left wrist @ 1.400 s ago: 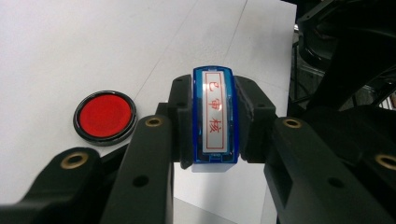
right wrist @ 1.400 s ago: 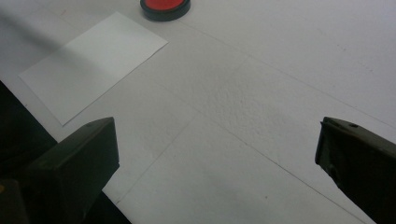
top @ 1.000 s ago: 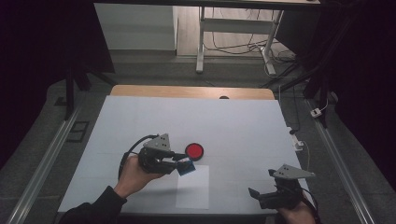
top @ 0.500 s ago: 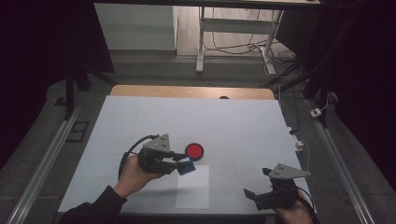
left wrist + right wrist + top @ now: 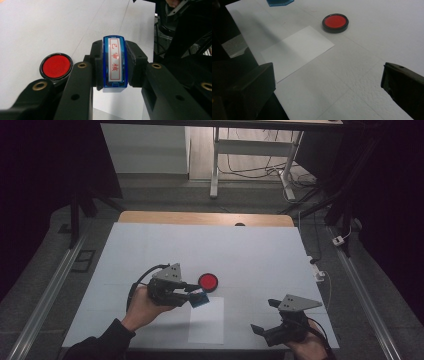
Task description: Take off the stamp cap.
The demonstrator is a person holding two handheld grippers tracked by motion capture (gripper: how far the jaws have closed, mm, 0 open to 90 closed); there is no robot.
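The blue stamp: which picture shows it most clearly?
The left gripper view: the blue stamp sits close, clamped between the jaws, label readable. The high view shows it small; the right gripper view catches just its bottom edge.

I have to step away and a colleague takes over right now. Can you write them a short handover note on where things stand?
Left gripper: shut on the blue stamp, held near the top edge of the paper, beside the ink pad.
Right gripper: open, holding nothing, near the table's front right edge.
Red ink pad: open on the table, just beyond the white sheet of paper.
Done: stamp picked up. Whether it is inked cannot be seen.
Left: no mark shows on the paper, so it likely needs pressing onto the sheet; the free gripper could steady the paper.
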